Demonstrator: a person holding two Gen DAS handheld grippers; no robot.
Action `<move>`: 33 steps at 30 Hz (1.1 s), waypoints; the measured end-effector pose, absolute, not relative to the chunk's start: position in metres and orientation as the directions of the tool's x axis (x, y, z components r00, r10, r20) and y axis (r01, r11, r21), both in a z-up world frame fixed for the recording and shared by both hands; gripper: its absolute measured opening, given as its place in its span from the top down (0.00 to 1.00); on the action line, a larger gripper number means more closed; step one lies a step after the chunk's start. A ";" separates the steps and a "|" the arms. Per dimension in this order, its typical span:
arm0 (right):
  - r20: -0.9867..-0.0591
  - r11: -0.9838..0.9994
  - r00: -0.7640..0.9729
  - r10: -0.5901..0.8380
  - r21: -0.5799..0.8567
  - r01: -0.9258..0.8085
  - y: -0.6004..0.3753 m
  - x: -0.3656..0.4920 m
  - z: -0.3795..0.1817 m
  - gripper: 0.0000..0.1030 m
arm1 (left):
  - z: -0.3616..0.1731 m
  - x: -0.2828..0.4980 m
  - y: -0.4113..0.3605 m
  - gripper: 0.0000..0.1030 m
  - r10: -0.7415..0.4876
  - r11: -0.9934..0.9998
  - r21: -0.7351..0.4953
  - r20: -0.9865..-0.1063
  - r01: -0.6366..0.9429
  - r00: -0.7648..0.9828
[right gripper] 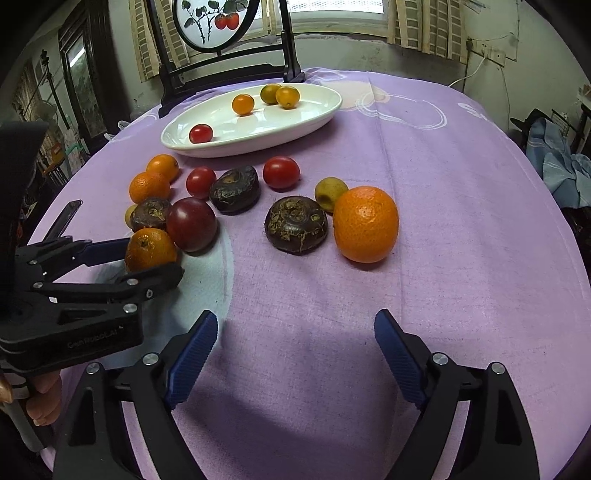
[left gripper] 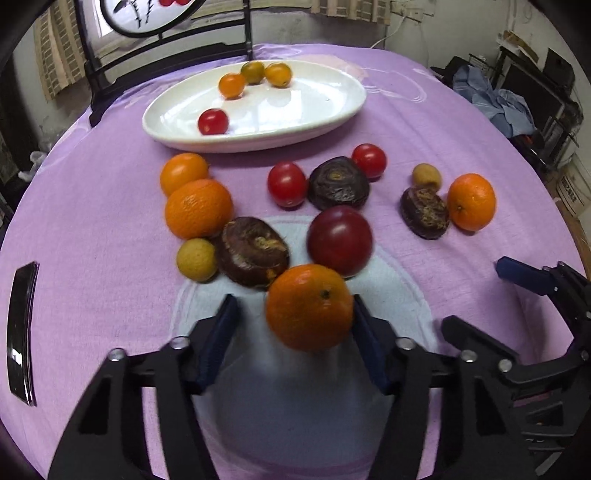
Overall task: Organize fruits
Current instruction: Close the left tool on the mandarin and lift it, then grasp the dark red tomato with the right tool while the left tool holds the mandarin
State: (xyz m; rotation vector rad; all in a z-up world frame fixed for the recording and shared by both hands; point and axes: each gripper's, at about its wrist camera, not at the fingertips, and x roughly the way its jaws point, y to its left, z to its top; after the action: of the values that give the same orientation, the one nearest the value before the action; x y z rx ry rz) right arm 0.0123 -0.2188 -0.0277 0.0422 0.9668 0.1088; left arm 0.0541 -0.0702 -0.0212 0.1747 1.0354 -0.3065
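Note:
A white oval plate (left gripper: 332,107) (right gripper: 317,110) at the back of the purple-clothed table holds three small orange-yellow fruits and one red cherry tomato (left gripper: 212,121). Oranges, red tomatoes, dark water chestnuts and small yellow fruits lie loose in front of it. My left gripper (left gripper: 293,314) (right gripper: 147,258) is open around a small orange (left gripper: 309,306) (right gripper: 149,249); its right pad is at the fruit, and a gap shows on the left. A dark red plum (left gripper: 340,240) lies just behind. My right gripper (right gripper: 295,332) is open and empty over bare cloth, short of a big orange (right gripper: 365,223).
A dark wooden stand with a round painted panel (right gripper: 214,22) rises behind the plate. A black phone (left gripper: 22,332) lies at the table's left edge. Cluttered shelves and blue cloth (left gripper: 495,99) are off to the right of the table.

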 end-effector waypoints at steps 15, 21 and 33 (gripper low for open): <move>-0.808 0.986 0.572 0.144 0.065 -0.156 -0.195 0.015 -0.032 0.04 | 0.027 0.042 -0.016 0.59 -0.201 0.942 0.010 -0.783 0.335 0.589; -0.820 0.968 0.559 0.121 -0.029 -0.251 -0.159 0.023 -0.029 0.15 | 0.024 0.058 0.009 0.59 -0.188 0.961 -0.018 -0.774 0.276 0.605; -0.833 0.955 0.537 0.133 -0.037 -0.293 -0.123 0.077 -0.021 0.55 | 0.016 0.067 0.025 0.59 -0.197 0.965 -0.053 -0.791 0.255 0.579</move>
State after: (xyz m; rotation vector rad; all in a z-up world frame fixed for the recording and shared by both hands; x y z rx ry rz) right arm 0.0770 -0.1232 -0.0209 -0.1800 0.9727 0.2549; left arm 0.0667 0.0248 0.0163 0.0692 0.9160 -0.2646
